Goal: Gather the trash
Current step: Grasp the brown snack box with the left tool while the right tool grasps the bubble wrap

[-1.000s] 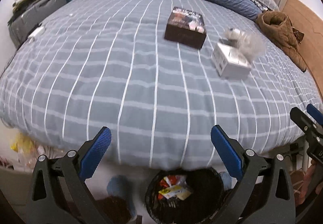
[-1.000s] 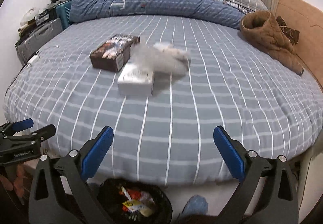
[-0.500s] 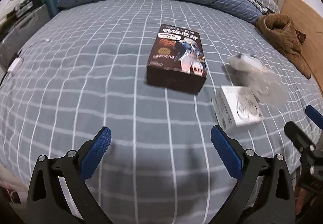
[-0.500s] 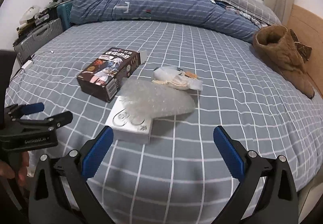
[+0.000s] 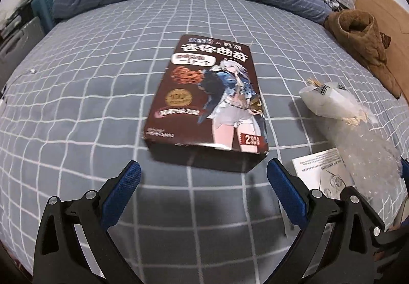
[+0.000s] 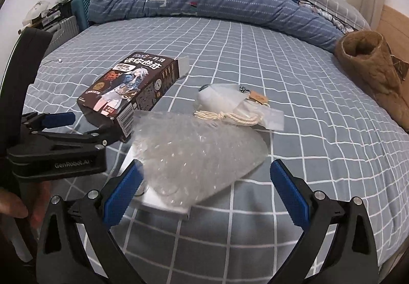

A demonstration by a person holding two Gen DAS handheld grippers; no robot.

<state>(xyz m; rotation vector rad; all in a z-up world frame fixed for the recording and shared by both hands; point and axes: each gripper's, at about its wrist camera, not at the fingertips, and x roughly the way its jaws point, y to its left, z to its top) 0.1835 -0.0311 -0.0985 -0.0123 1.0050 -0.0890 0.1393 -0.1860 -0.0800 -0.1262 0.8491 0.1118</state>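
Both hand-held grippers have advanced over the bed: left hand-held gripper wide open, empty, just short of the cookie box; right hand-held gripper likewise at the bubble wrap, which could slip free.

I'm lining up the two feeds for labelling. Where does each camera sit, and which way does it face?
Left wrist: on the left gripper, open, facing the brown cookie box.
Right wrist: on the right gripper, open, facing the bubble wrap; left gripper and a hand at its left.
Shared: box, bubble wrap, drawstring pouch.
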